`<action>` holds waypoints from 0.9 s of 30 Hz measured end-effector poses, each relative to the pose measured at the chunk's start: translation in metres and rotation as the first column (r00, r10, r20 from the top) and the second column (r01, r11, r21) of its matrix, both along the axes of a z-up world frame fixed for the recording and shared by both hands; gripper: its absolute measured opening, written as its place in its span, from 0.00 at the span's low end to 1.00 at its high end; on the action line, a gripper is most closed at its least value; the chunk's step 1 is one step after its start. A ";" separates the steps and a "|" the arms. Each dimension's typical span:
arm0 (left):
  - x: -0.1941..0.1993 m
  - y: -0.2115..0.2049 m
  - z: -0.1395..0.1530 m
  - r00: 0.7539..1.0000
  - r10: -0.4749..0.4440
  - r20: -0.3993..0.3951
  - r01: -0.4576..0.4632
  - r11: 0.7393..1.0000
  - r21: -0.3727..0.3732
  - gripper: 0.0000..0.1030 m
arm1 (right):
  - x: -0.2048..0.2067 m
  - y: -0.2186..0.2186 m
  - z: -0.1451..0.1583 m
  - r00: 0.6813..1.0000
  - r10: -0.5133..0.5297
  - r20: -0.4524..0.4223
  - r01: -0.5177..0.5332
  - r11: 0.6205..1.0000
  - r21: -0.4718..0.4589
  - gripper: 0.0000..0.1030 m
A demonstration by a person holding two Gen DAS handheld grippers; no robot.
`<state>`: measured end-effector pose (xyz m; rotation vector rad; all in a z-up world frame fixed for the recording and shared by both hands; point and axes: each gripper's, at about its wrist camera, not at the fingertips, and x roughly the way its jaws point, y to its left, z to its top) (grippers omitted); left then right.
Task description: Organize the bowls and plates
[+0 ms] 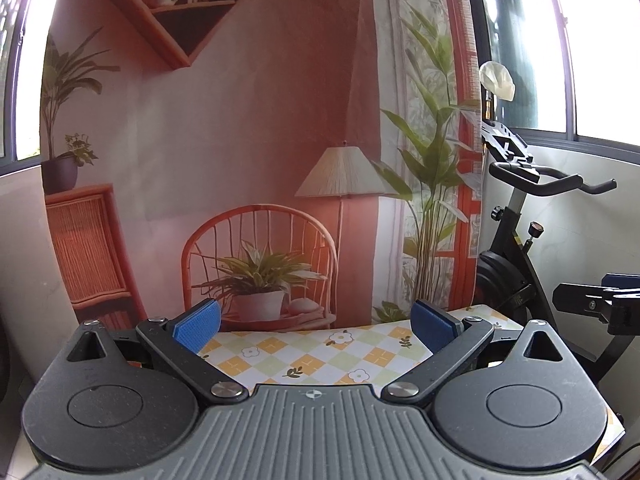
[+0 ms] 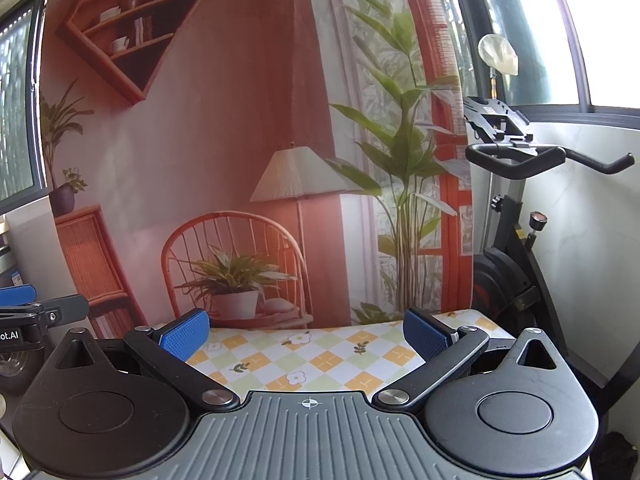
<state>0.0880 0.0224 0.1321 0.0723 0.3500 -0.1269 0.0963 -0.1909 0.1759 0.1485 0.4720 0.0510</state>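
Plates, bowls unseen beyond left gripper [image 1: 316, 322], right gripper [image 2: 306, 332]

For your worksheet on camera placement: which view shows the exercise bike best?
The right wrist view: the exercise bike shows handlebars, console and flywheel unobstructed. In the left wrist view the bike is partly covered low down by the right gripper.

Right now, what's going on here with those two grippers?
Nothing is being handled yet. The left gripper and right gripper both hover open and empty over a table with a checkered flower cloth. No plates or bowls are in view. A printed backdrop and an exercise bike stand behind.
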 end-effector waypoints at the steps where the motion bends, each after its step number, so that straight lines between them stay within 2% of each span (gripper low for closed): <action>1: -0.001 0.000 0.000 1.000 0.001 0.003 -0.001 1.000 0.001 0.99 | 0.001 -0.001 0.000 1.000 0.000 -0.001 0.000 1.000 0.000 1.00; 27: 0.000 0.003 0.000 1.000 0.002 -0.008 -0.002 1.000 -0.016 0.99 | 0.000 -0.005 -0.002 1.000 0.000 -0.008 0.000 1.000 0.004 1.00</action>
